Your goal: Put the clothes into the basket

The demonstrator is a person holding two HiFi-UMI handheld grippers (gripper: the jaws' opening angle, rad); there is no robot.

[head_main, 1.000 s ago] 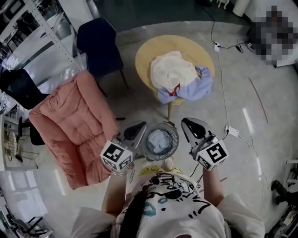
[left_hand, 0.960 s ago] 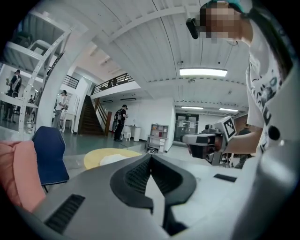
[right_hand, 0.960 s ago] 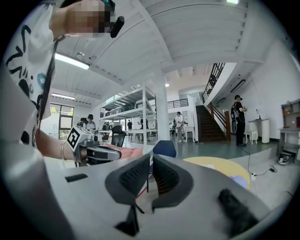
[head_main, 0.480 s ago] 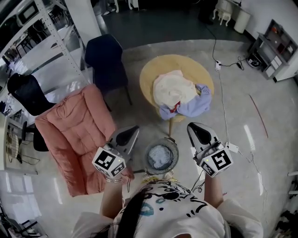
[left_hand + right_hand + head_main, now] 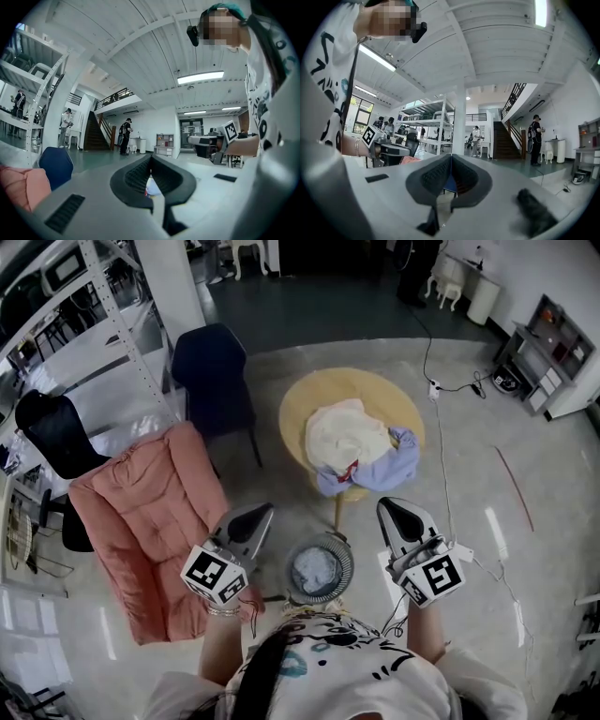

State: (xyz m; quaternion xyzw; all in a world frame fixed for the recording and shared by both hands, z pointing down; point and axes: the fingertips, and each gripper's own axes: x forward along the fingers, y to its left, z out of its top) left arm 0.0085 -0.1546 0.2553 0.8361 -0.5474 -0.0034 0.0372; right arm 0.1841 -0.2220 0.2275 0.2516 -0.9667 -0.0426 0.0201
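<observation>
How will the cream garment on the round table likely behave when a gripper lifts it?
The cream garment lies crumpled in soft folds, so it is probably floppy and would sag from a single pinch. It overlaps the lavender garment, which may drag along.

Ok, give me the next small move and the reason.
Probably reach the right gripper forward to the cream and lavender clothes heaped on the round wooden table, opening its jaws. They have just closed on nothing, and the round wire basket at the person's feet holds only one pale blue cloth.
</observation>
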